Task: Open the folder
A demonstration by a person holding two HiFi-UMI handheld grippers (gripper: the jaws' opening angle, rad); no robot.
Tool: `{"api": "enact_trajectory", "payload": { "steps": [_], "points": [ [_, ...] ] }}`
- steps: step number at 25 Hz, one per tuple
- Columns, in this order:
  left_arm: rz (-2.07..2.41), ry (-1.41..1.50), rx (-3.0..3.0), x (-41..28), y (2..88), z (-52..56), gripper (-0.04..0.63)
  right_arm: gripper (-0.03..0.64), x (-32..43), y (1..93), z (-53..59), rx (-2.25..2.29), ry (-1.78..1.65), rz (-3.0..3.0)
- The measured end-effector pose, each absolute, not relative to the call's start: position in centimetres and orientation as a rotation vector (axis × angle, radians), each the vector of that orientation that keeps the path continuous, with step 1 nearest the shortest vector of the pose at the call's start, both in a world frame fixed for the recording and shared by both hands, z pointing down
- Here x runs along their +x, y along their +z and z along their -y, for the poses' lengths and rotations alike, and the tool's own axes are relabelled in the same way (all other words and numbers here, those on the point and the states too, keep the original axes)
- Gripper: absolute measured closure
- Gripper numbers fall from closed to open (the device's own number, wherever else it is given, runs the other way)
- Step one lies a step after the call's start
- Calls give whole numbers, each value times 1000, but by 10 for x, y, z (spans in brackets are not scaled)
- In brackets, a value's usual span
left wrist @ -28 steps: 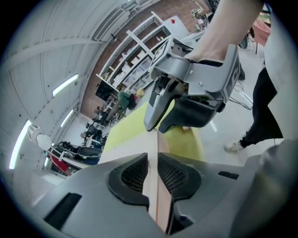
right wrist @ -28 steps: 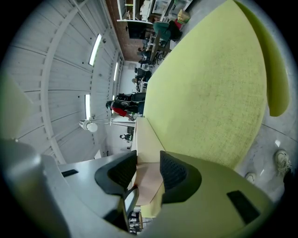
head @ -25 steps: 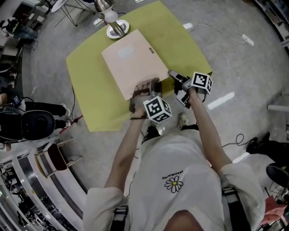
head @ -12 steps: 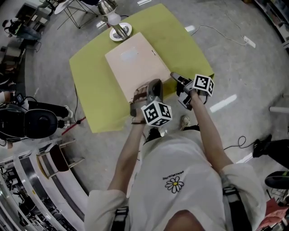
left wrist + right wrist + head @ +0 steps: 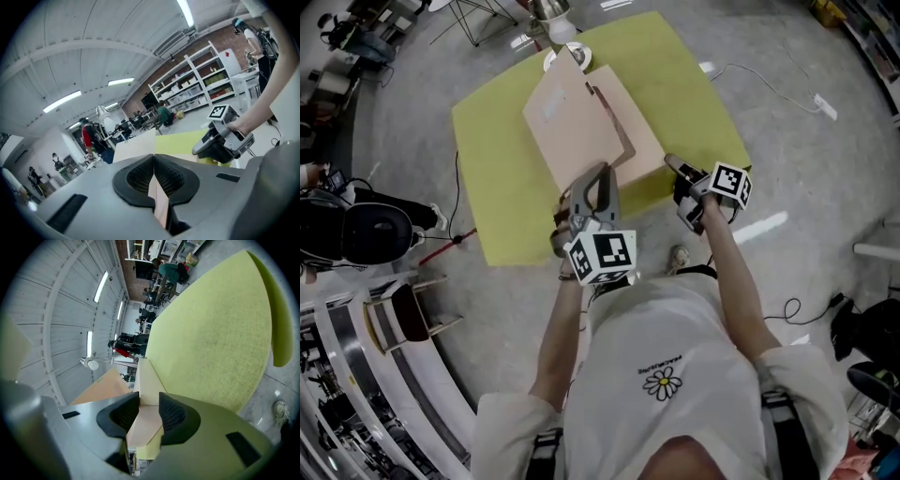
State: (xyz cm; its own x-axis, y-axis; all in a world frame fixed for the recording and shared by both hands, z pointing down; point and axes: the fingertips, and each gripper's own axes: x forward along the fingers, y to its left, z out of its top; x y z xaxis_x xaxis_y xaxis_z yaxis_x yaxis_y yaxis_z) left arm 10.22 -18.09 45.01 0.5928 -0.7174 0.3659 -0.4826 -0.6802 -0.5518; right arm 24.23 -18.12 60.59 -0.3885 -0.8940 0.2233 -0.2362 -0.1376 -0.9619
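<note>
I am holding the folder's (image 5: 642, 141) cover (image 5: 567, 117) raised, left gripper (image 5: 596, 176) clenched on its near edge. The right gripper (image 5: 672, 164), jaws apart, is straddling the lower leaf's near right corner on the table (image 5: 497, 187).

Between the left gripper (image 5: 153, 159) fingers (image 5: 136, 176) only a thin edge of the folder (image 5: 135, 148) cover shows; the pinched stretch is buried behind the pads. In the head view those fingertips are masked by the gripper's own body, and the raised cover screens the folder's inside. The pale label (image 5: 551, 105) on the cover is too small to read. Beyond the fingers, the desk lamp (image 5: 551, 9) is cut by the top edge. Below the right gripper (image 5: 149, 399) fingers (image 5: 172, 414), the folder runs out of sight under that gripper's body.
</note>
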Motion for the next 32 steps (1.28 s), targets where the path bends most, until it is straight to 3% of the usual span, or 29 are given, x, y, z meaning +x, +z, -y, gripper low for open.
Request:
{"api": "enact_trajectory", "payload": {
  "steps": [15,32],
  "points": [
    [-1524,-766,-2406,-26,426,176,580,538,246,591,185,-1457,-1511,-1815],
    [-2133,-900,-2380,-177,502,176,568,568,240,582,189,-1759,-1397,-2145]
  ]
}}
